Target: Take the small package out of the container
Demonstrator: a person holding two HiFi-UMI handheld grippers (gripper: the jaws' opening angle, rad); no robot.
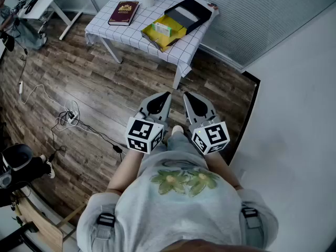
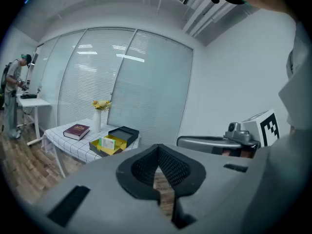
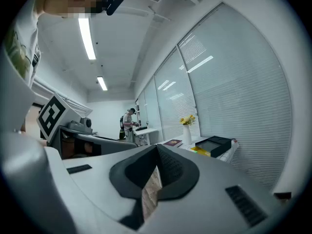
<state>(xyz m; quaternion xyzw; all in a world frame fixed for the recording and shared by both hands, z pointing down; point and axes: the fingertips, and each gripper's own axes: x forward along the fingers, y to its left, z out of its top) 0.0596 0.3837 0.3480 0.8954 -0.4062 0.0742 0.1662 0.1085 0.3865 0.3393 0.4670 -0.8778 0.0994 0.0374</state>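
Head view. Left gripper [image 1: 167, 95] and right gripper [image 1: 185, 95]: side by side at frame centre, jaws closed and holding nothing, well apart from the desk. White grid-patterned desk [image 1: 135, 33]: at 12 o'clock. Yellow-lined open cardboard container [image 1: 159, 39]: close to the desk's near edge, with the small green-and-white package [image 1: 162, 28] inside it. Black box lid [image 1: 188, 13]: touching the container at its 1 o'clock. Maroon hardcover book [image 1: 124, 12]: at the container's 10 o'clock. Brown plank floor [image 1: 105, 91]: open between grippers and desk, with a tangle of cables [image 1: 68, 117] at 9 o'clock. Plain white wall [image 1: 299, 104]: at 3 o'clock.

Left gripper view. Jaws together. Desk at 10 o'clock with the package [image 2: 106, 142] in the container [image 2: 101, 150]. Slatted window blinds [image 2: 126, 82] behind.

Right gripper view. Jaws together. Desk edge [image 3: 229, 153] and lid [image 3: 215, 143] at 2 o'clock.
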